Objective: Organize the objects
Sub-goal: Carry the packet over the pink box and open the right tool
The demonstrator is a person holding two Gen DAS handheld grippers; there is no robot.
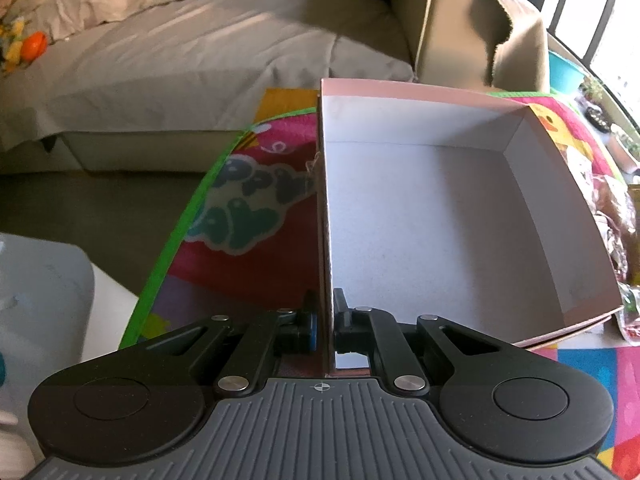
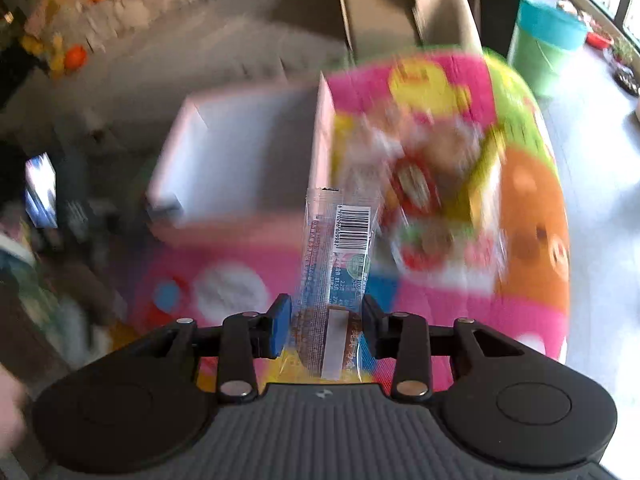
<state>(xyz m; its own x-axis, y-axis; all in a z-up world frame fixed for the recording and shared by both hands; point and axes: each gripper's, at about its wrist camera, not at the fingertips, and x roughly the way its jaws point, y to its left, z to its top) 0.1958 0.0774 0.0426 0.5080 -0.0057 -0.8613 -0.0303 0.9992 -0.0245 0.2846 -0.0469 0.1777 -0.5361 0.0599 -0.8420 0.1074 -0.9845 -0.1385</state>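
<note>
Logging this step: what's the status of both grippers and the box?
Left gripper shut on the box wall. Right gripper holding a snack packet, box ahead. Box empty inside. More packets on the mat beside it.

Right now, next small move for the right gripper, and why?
Probably carry the snack packet forward-left over the box and release. The right gripper holds it short of the box; the left gripper pinches the box wall, and the visible interior is empty.

- Left gripper (image 1: 326,316): jaws pinched together on the thin box wall (image 1: 325,240).
- Right gripper (image 2: 326,328): its 2 fingers clamp a snack packet (image 2: 340,264).
</note>
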